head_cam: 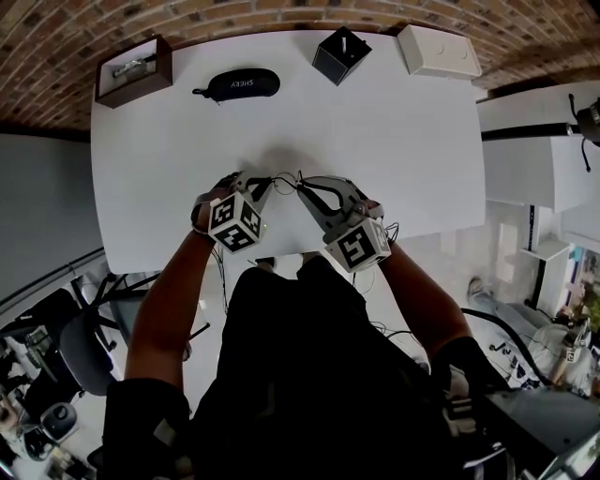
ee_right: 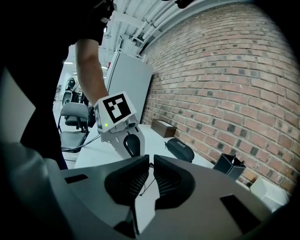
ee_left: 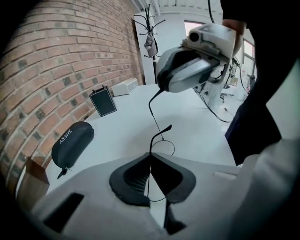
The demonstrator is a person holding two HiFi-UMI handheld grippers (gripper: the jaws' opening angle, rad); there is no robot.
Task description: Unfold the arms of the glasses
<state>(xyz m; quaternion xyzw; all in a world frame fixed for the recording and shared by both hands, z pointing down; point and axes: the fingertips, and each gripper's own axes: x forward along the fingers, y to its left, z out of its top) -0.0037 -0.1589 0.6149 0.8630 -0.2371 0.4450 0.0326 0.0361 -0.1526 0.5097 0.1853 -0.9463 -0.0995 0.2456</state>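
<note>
At the near edge of the white table (head_cam: 150,187), about 6 o'clock in the head view, the person's two forearms reach in and bring both grippers tip to tip. The left gripper (head_cam: 265,184) sits at 7 o'clock of the meeting point and tilts steeply down. Its dark pads are pressed together on a thin black wire of the glasses (ee_left: 161,135), which runs straight up through the seam between them. Just past the pads, one slim arm of the glasses curves up toward 12 o'clock and a fine round rim loops beside it, above the tabletop.

The right gripper (head_cam: 305,188) comes in from 5 o'clock at a shallower tilt. Its own view shows the jaws drawn in to a narrow slit, with a thin wire of the frame caught in it. The glasses are therefore held in the air between the two grippers, over the near middle of the table and clear of its surface.

Farther back, at 11 o'clock, a black zipped glasses case (head_cam: 239,84) lies flat. At 10 o'clock, on the far left corner, stands a brown wooden box (head_cam: 134,70). At 12 to 1 o'clock a black square holder (head_cam: 339,54) stands upright, and a white box (head_cam: 438,52) lies at 1 o'clock. A brick wall (head_cam: 281,14) runs behind the far edge.
</note>
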